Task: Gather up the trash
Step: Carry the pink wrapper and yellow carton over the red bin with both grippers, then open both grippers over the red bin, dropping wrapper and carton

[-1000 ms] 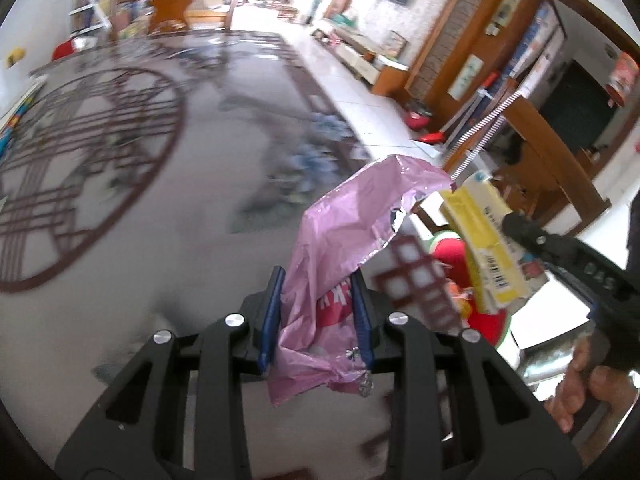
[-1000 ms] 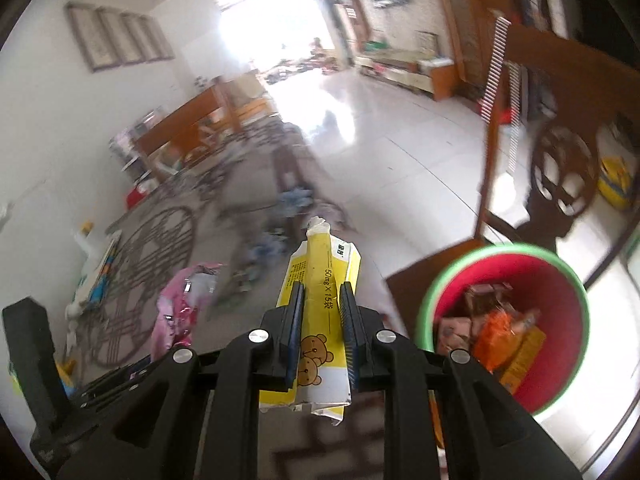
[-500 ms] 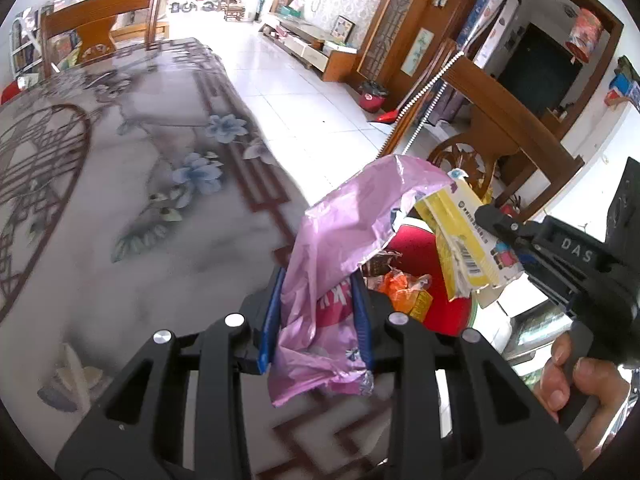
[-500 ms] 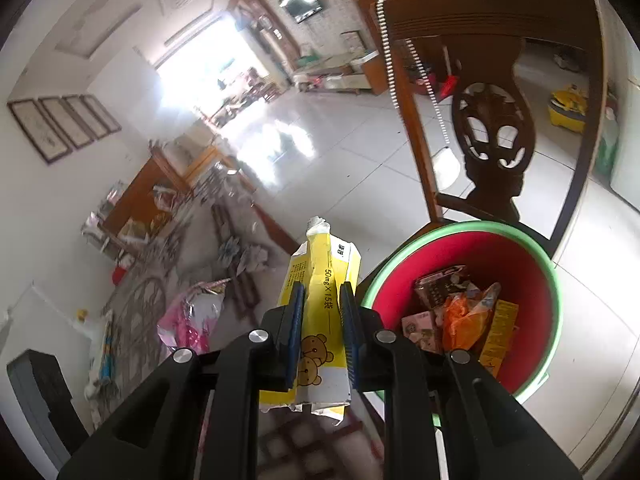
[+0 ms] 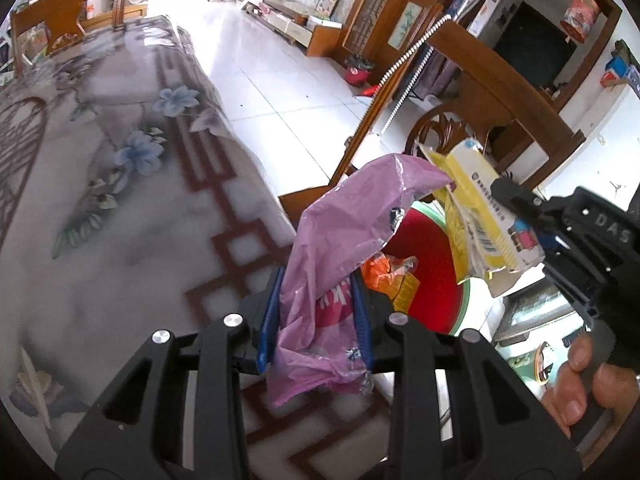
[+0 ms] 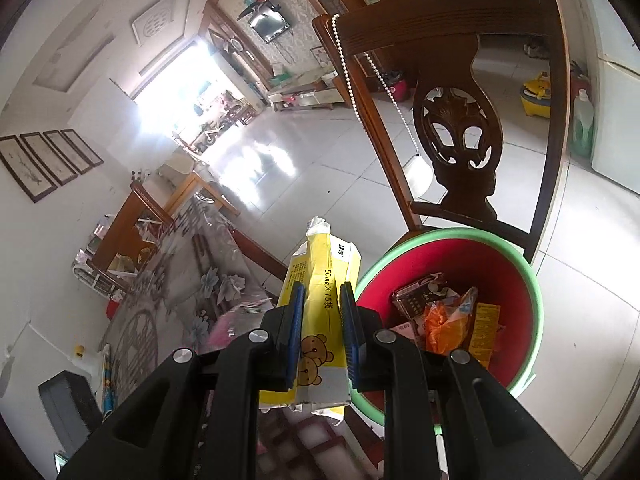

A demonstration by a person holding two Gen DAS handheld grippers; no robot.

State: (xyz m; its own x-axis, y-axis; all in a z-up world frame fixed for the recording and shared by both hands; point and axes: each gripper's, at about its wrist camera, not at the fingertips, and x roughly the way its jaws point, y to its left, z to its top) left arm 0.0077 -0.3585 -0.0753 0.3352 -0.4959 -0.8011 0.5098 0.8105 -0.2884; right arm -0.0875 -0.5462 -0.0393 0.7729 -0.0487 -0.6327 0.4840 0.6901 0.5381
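My left gripper [image 5: 316, 280] is shut on a crumpled pink plastic wrapper [image 5: 344, 240] and holds it over the table's edge. My right gripper [image 6: 322, 292] is shut on a yellow medicine box [image 6: 324, 280] with a bear print; the box also shows in the left wrist view [image 5: 480, 208]. A red bin with a green rim [image 6: 516, 256] stands on a chair seat beside the table and holds an orange wrapper [image 6: 440, 320] and other packets. In the left wrist view the bin [image 5: 432, 248] lies just beyond the pink wrapper. Both grippers hover near the bin's near rim.
The table has a floral cloth [image 5: 120, 168] with a dark red border. A carved wooden chair back [image 6: 460, 128] with a bead string rises behind the bin. White tiled floor [image 5: 288, 80] lies beyond the table's edge. Another wooden chair [image 5: 68, 12] stands at the far end.
Both grippers have moved from over the table toward its edge and the red bin, keeping their loads. The bin now fills more of both views.
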